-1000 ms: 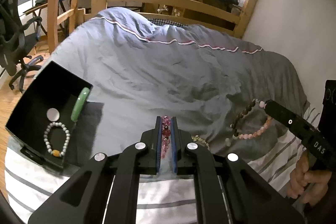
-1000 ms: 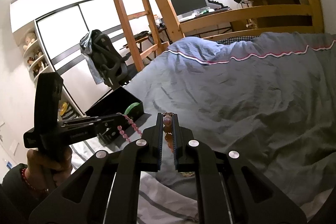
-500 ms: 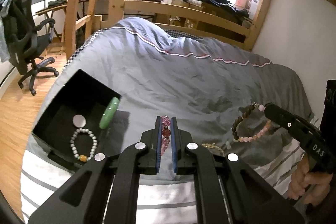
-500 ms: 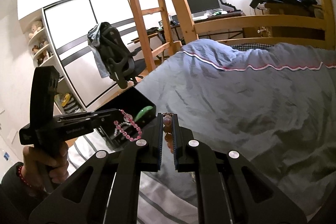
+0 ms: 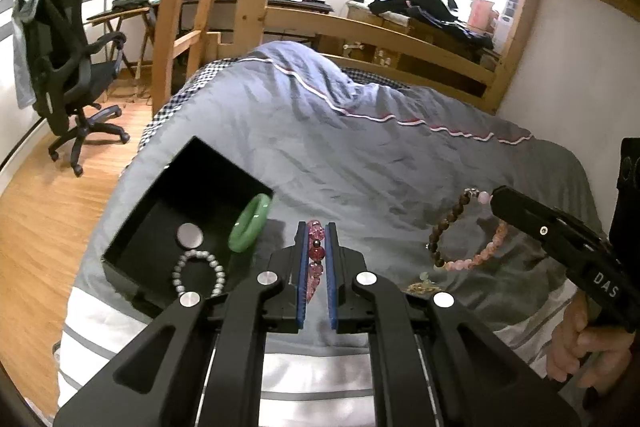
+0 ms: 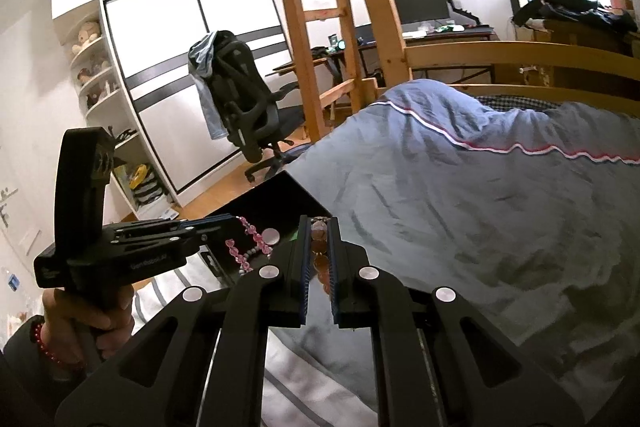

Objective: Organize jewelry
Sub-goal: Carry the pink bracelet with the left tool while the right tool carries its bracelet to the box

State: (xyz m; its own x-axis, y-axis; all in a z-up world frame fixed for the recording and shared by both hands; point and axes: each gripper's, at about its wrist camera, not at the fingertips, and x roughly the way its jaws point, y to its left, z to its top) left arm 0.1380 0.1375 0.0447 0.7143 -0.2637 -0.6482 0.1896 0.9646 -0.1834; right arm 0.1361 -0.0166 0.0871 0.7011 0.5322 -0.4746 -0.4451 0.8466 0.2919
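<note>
My left gripper point(image 5: 315, 227) is shut on a pink bead bracelet point(image 5: 315, 253), which hangs just right of the open black box point(image 5: 160, 203) on the grey duvet. Inside the box lie a green bangle point(image 5: 250, 223), a white pearl bracelet point(image 5: 198, 273) and a silver disc point(image 5: 190, 235). My right gripper point(image 6: 319, 219) is shut on a brown-and-pink bead bracelet point(image 5: 452, 235), which dangles above the duvet further right. In the right wrist view the left gripper point(image 6: 228, 221) holds the pink bracelet point(image 6: 250, 245) over the box's near side point(image 6: 288, 195).
A small gold piece point(image 5: 420, 285) lies on the duvet between the grippers. The bed edge with a striped sheet point(image 5: 160, 327) is close below. A wooden ladder point(image 6: 308, 27) and an office chair point(image 5: 68, 75) stand to the left, and a wall point(image 5: 580, 75) closes the right.
Both grippers have moved left toward the black box and risen a little, each keeping its bracelet. The box now sits nearer the middle of both views.
</note>
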